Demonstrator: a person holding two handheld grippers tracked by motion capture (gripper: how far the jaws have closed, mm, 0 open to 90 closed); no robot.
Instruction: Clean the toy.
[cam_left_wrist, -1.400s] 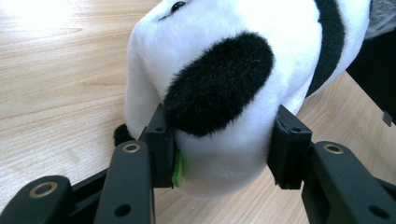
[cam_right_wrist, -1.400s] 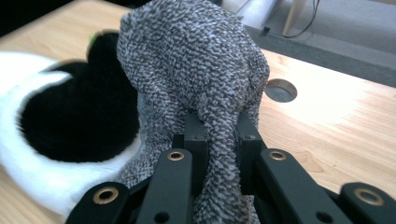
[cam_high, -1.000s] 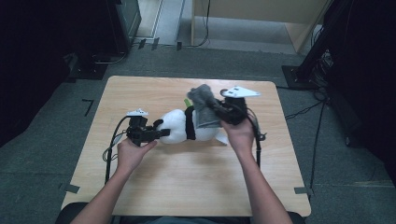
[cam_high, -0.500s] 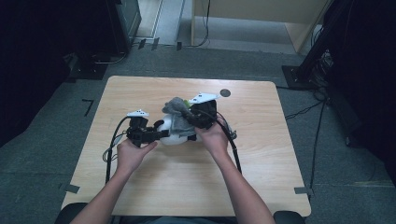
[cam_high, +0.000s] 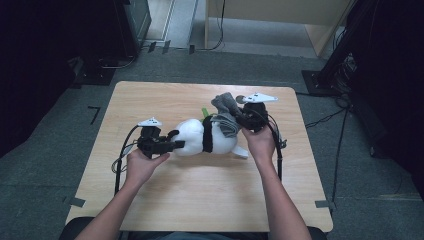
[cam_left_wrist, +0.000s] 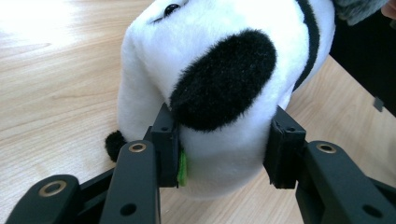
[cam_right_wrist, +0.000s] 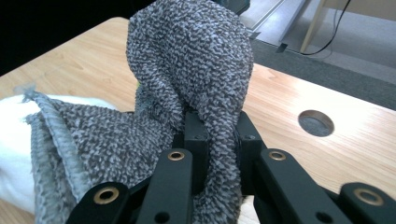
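Left gripper view is giving me the clearest read: my left gripper (cam_left_wrist: 224, 154) is clamping the white plush dog (cam_left_wrist: 219, 93) by its snout end, one black pad pressing each side of the fur, and those jaws have just been closing a little further on it. A black patch of the plush is sitting right above the pads at the centre of the frame, a small black eye is showing at the top edge, and a sliver of green is peeking out beside the pad at the lower left. The wooden table (cam_left_wrist: 56, 84) is filling the left half of that frame.

Right gripper view is showing my right gripper (cam_right_wrist: 217, 140) pinching a fold of the grey knitted garment (cam_right_wrist: 191, 60) tight between its pads, the cloth bunching upward toward the top centre and draping off to the lower left over the plush's white fur. A round hole in the tabletop is lying at the right of the frame.

High view is placing the plush dog (cam_high: 200, 137) on its side at the middle of the table (cam_high: 165, 195), the left gripper (cam_high: 172, 146) gripping it from the left, the right gripper (cam_high: 235, 117) holding the grey garment (cam_high: 225, 112) just above and right of centre, over the plush's far end. Both my forearms are coming in from the bottom edge.
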